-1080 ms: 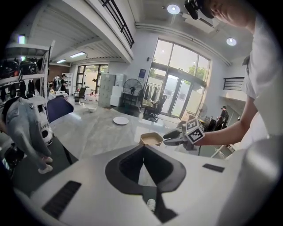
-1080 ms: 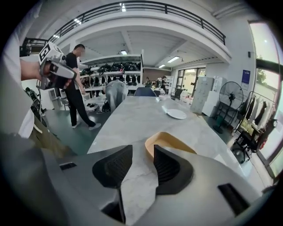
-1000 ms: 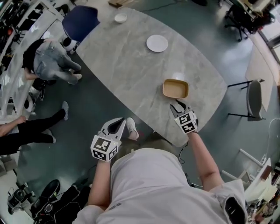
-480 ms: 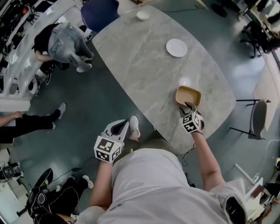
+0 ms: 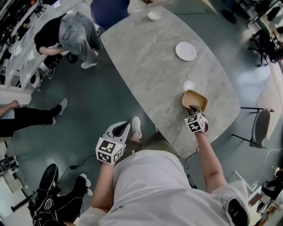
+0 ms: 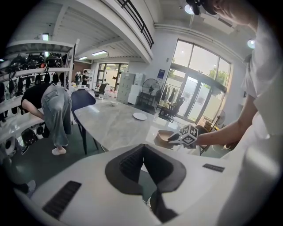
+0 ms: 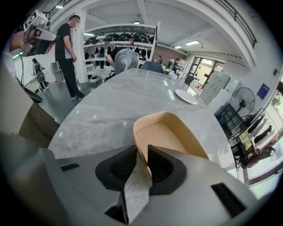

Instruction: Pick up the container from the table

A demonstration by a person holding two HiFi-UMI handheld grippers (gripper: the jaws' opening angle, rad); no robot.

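Note:
The tan, shallow container [image 5: 194, 99] [image 7: 168, 132] sits near the right edge of the grey marble table [image 5: 150, 66]. My right gripper [image 5: 193, 109] [image 7: 141, 148] points down at its near end. Its jaws have just been closing: one pad is inside the container, the other outside, and the near rim is pinched between them. The container still rests on the table. My left gripper [image 5: 120, 126] [image 6: 142, 148] hangs off the table's near edge above the floor, shut and holding nothing. From the left gripper view the container [image 6: 163, 137] shows beyond the right gripper's marker cube.
A white plate [image 5: 185, 51] lies mid-table and a small white bowl [image 5: 154, 16] at the far end by a blue chair [image 5: 108, 11]. A person [image 5: 75, 33] bends over near shelves at the far left. A grey chair [image 5: 261, 121] stands right of the table.
My right gripper went forward and down from just short of the container onto its near rim, and its jaws narrowed around it. The left gripper drifted slightly.

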